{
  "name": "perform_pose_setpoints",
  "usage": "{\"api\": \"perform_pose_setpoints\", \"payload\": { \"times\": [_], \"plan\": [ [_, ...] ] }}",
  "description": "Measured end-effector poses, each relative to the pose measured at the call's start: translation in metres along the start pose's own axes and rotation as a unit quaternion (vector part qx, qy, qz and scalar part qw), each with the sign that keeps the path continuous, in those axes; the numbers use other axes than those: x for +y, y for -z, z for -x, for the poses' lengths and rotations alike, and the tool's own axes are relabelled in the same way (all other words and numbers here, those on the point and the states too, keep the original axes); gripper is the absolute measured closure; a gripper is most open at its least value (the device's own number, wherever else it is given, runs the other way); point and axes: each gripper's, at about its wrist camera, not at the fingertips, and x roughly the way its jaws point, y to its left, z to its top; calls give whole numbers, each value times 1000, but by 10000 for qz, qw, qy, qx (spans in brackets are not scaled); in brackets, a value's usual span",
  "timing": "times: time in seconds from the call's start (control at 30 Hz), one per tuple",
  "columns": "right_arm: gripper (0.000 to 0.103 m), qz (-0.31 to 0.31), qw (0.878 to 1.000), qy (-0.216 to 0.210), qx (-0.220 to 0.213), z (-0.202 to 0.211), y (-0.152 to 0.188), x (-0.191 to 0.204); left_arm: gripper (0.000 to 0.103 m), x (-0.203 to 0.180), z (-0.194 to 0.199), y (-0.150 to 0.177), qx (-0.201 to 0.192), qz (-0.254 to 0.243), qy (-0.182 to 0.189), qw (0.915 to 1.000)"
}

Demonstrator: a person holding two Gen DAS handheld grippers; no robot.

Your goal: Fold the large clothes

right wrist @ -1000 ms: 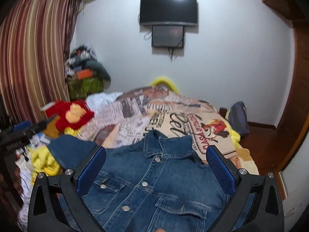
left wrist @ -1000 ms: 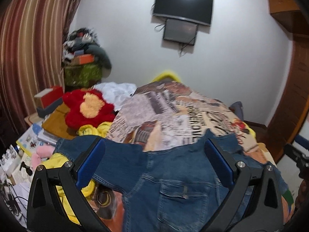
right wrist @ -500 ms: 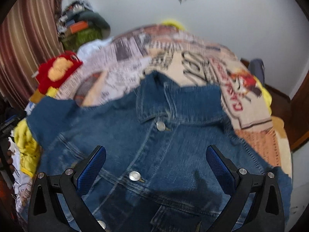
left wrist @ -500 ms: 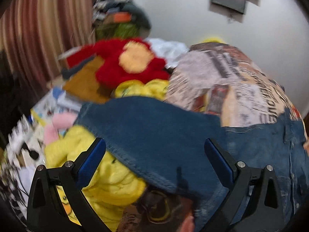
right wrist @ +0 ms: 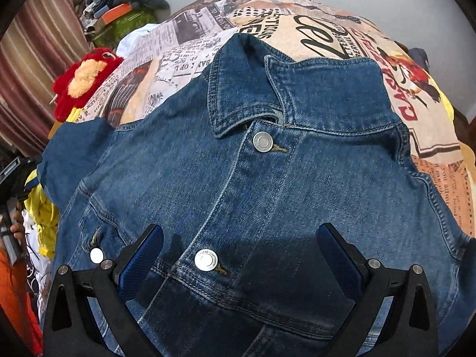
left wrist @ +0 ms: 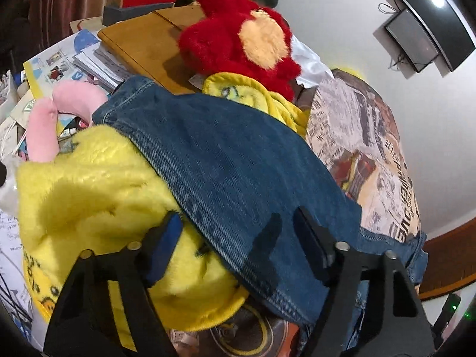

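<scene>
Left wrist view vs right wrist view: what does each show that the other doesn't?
Left wrist only: the denim sleeve draped over a yellow plush, a pink plush, the wall TV, and the left hand-held gripper closing astride the sleeve edge.
Right wrist only: the jacket's collar, front buttons, and the right hand-held gripper open above them.
Both: denim jacket, red plush, printed bedspread.
</scene>
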Motion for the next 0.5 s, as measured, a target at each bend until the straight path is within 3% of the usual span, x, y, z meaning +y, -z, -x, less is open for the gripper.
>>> {"api": "perform_pose_setpoints", "payload": {
  "times": [0.17, 0.27, 0.37, 0.5],
  "plan": [
    [0, -50, 10000, -55, 12, 3, 2, 0, 62, 1, -6, -10, 23, 5, -299, 9996],
    [0, -29, 10000, -68, -5, 8, 2, 1, 82, -7, 3, -11, -91, -256, -620, 9977],
    [0, 13, 9999, -79, -107, 19, 2, 2, 87, -25, 19, -10, -289, -732, -909, 9927],
    [0, 31, 9996, -79, -282, 39, 3, 1, 93, -58, 47, -5, -621, -1367, -986, 9837]
  ]
}}
